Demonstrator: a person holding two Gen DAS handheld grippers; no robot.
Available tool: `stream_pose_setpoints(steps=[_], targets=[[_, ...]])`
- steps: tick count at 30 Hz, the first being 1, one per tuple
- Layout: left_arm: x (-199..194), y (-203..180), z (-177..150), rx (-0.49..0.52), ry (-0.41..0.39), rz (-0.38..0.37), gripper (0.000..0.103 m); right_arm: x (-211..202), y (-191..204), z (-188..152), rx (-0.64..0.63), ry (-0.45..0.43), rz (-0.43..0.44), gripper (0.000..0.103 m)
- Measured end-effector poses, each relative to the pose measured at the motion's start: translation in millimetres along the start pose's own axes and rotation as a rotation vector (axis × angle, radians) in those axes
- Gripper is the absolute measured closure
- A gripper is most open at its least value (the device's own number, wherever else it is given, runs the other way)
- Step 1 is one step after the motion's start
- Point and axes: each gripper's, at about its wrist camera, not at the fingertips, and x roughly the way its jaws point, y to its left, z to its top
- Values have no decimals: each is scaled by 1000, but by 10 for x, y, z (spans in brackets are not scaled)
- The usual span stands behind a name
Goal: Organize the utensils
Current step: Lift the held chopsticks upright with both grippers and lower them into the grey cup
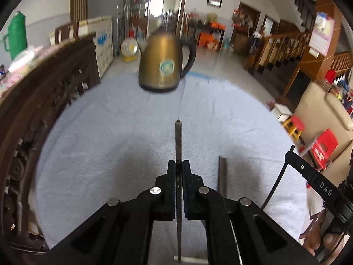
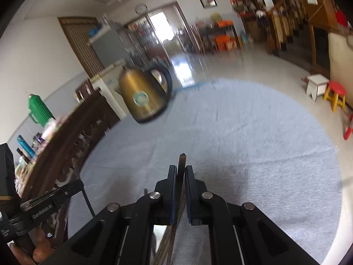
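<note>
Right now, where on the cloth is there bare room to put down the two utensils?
The blue cloth is bare from the tool tips up to the gold kettle and out to its right edge. The only tight spot is the kettle at the far edge, beside the carved wooden furniture.

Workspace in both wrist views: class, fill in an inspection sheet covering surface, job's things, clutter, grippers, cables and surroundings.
Surface: pale blue cloth over the table, creased.
Job's things: one thin metal utensil in the left gripper, another utensil in the right gripper; type hidden.
Clutter: brass kettle at the cloth's far edge.
Grippers: left gripper shut on its utensil; right gripper shut on its utensil; both clear of the cloth.
Cables: black strap at the right gripper's side.
Surroundings: carved wooden furniture on the left, green jug, red stool, staircase.
</note>
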Motion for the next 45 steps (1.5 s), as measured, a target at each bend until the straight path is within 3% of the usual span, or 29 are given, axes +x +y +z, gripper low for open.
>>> stream_pose_setpoints(steps=[9, 18, 25, 32, 37, 45], targets=[[-944, -54, -280, 35, -201, 12, 98, -930, 373, -164, -83, -210, -13, 96], [-1490, -126, -338, 34, -276, -67, 98, -1587, 573, -237, -116, -364, 7, 96], [-1902, -197, -333, 34, -350, -109, 98, -2164, 557, -250, -74, -452, 118, 96], [-2173, -278, -364, 44, -401, -159, 98, -2570, 559, -275, -70, -470, 216, 96], [-2228, -369, -450, 73, -400, -186, 98, -2631, 634, -363, -113, -434, 219, 96], [-1883, -457, -690, 87, -282, -169, 98, -2369, 650, -578, -162, -301, 188, 96]])
